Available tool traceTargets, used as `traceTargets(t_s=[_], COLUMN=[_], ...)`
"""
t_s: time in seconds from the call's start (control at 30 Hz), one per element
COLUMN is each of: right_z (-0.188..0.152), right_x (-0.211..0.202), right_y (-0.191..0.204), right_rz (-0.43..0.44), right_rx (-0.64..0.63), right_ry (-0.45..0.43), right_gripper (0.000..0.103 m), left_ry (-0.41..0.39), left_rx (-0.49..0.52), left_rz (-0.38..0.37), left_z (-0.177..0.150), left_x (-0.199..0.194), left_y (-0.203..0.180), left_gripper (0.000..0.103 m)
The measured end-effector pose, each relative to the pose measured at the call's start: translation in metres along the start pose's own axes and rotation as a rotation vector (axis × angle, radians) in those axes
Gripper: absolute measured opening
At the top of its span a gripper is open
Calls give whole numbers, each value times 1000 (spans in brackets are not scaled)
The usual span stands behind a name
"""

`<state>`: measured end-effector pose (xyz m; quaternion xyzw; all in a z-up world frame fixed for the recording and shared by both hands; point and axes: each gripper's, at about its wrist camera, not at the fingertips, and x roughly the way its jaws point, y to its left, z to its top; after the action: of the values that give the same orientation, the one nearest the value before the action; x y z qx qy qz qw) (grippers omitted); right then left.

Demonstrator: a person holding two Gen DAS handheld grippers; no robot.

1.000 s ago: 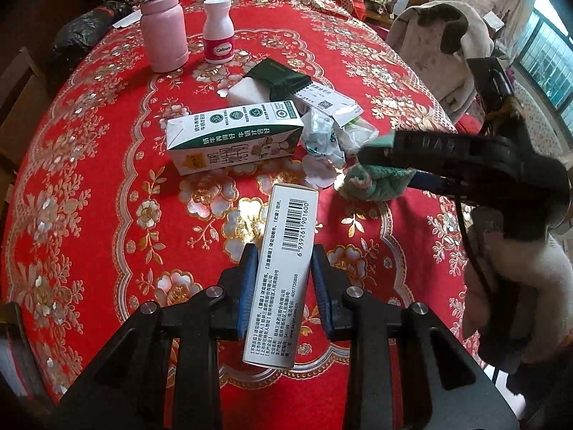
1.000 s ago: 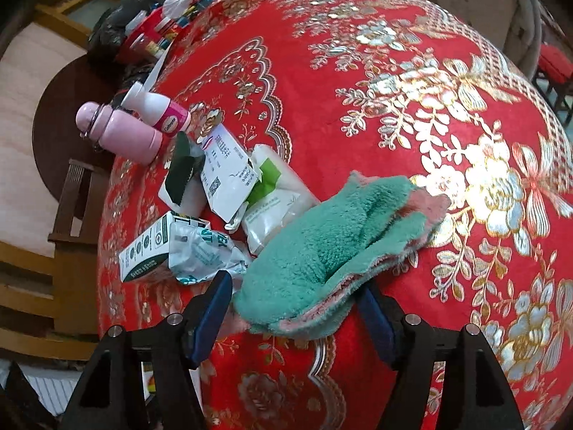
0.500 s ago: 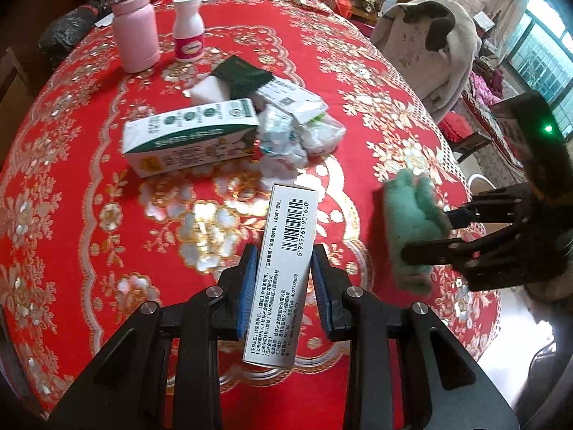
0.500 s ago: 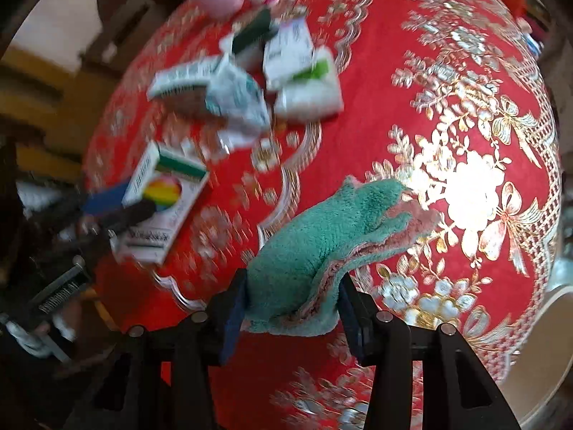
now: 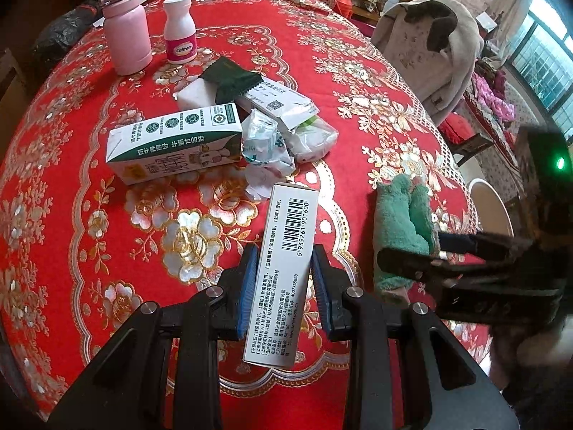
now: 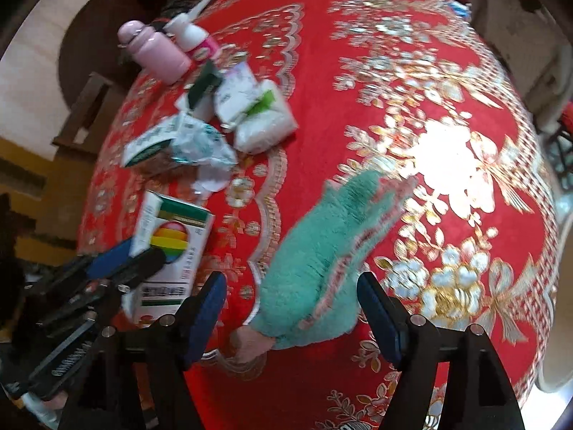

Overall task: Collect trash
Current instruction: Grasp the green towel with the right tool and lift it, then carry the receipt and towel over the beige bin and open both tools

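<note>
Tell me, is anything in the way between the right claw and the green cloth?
Nothing that shows. The cloth sits right between the right claw's open fingers, with no other thing in that gap. The left claw, shut on a box, is off to one side of the cloth.

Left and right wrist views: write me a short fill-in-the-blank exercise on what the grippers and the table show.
The left gripper is shut on a white box printed with a ____. The open right gripper straddles a fluffy cloth coloured ____. The flask beside the white pill bottle is ____.
Missing words: barcode; green; pink.
</note>
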<state>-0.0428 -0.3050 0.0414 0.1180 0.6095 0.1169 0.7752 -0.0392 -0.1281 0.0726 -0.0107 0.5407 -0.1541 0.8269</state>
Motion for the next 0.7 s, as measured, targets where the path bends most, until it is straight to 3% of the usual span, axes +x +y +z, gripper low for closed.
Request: traceTargets(t_s=[0.07,0.1,0.13,0.7], right_z=[-2,-3,-4,-13], right_x=[2,2,0,-75], right_y=[-2,-4,-6,-55], right_rz=[-5,1,13,13], right_rx=[17,18,15,5], right_ry=[-16,-26,-33,-179], right_gripper=[69,50,48,46], left_ry=[-2,-2,-2,-42], left_rx=[2,3,5,118], left_rz=[3,4,4,-40], left_z=[1,1,2,20], left_x=[0,0,0,0], left_y=[-1,-2,-3,-79], left_gripper=[28,28,28,28])
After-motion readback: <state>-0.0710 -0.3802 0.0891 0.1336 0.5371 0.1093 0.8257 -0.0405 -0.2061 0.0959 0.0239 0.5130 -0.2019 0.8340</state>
